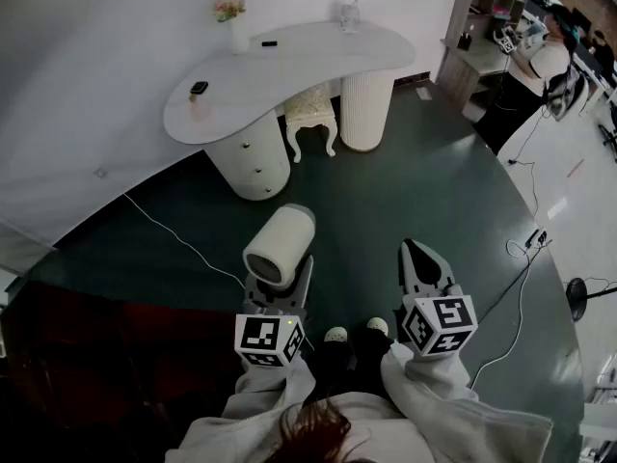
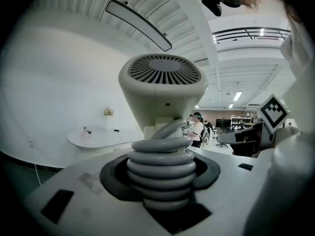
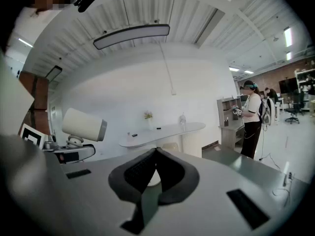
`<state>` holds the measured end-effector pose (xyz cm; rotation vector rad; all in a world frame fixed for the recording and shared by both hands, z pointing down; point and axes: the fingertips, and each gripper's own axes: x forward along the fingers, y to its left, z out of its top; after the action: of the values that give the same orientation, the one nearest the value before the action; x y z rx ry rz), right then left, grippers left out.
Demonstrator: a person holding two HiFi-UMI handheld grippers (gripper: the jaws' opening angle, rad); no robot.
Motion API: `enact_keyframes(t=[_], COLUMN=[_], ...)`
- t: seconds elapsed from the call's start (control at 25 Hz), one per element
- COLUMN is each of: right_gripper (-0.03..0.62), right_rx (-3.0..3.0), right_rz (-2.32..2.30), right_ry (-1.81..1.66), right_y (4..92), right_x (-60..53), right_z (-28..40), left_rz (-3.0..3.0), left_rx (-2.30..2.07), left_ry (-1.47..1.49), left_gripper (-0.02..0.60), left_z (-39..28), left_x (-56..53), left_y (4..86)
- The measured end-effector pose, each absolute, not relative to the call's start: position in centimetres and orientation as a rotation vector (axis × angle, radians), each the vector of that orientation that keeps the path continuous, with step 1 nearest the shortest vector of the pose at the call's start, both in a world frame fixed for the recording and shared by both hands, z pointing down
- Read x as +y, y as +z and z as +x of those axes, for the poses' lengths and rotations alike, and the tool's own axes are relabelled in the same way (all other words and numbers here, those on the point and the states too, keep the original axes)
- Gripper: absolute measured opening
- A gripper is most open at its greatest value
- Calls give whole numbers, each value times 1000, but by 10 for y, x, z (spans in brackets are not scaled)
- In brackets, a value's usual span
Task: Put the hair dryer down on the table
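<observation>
The left gripper (image 1: pixel 281 287) was clamped on the hair dryer (image 1: pixel 280 244), its jaws closed around the handle. A grey cord (image 2: pixel 162 163) was wound in tight coils round that handle, and the dark pads pressed on the coils from both sides. The cream barrel of the hair dryer stood above the jaws, with its slotted end turned toward the left gripper's camera. It was held up in the air over the dark green floor (image 1: pixel 405 181), low in front of the person, well apart from the desk (image 1: pixel 289 66).

The right gripper (image 1: pixel 416 254) was closed and empty, its two jaws meeting at the tips. It hung beside the left gripper, just right of the person's shoes (image 1: pixel 335 336).

The white curved desk stood across the floor by the wall. A vase of flowers (image 1: pixel 231 13) sat at its back edge near the left end, a small dark thing (image 1: pixel 268 42) lay just right of the vase, and a clear vessel (image 1: pixel 347 15) stood at the back edge toward the right end. Another small dark thing (image 1: pixel 199 88) lay near the left end. A white stool (image 1: pixel 310 114) was tucked under the desk between its two bases. A thin cable (image 1: pixel 183 244) ran across the floor on the left. In the right gripper view, another person (image 3: pixel 252 117) stood by a shelf (image 3: pixel 227 119) to the desk's right.
</observation>
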<state>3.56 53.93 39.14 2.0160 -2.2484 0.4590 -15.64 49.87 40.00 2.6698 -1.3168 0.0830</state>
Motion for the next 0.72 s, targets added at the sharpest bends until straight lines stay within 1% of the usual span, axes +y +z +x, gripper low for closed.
enact_keyframes(t=[0.4, 0.72], right_gripper=[51, 51], right_rx=[-2244, -2240], right_rz=[2052, 2059], right_ry=[421, 445], right_y=[380, 386], right_x=[557, 565], right_z=[8, 2], left_rz=[2677, 2676], left_rx=[-1373, -1394], left_ry=[60, 58], left_gripper=[213, 213], left_z=[-193, -203], left_x=[514, 524], left_y=[393, 395])
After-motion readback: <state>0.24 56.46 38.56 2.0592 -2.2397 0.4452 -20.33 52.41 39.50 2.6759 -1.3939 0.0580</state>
